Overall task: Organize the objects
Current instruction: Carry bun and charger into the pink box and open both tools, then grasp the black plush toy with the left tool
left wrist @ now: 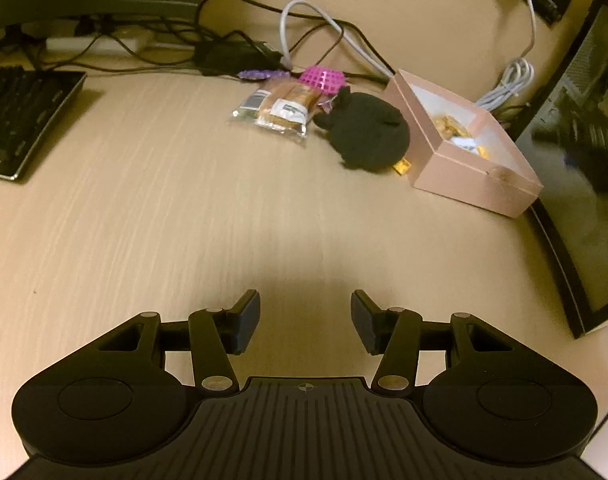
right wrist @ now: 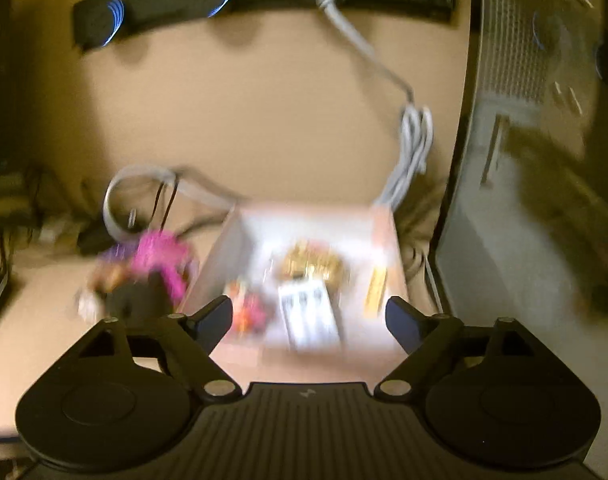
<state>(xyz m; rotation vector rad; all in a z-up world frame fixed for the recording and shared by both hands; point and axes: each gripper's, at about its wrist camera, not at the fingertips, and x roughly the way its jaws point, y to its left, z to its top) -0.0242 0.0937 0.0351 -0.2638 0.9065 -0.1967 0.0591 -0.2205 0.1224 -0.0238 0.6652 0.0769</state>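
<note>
Left wrist view: the left tongs (left wrist: 305, 322) are held parted and empty, tilted down over the bare pale wood surface (left wrist: 152, 208), well apart from the black plush toy (left wrist: 365, 134) and snack packet (left wrist: 280, 110) lying beside the pink box (left wrist: 469, 148). Right wrist view, blurred: the right tongs (right wrist: 308, 320) are spread wide above the box, nothing gripped between them.

Office desk: keyboard (left wrist: 22, 120), monitor (left wrist: 583, 168), power strip (right wrist: 264, 0).
</note>
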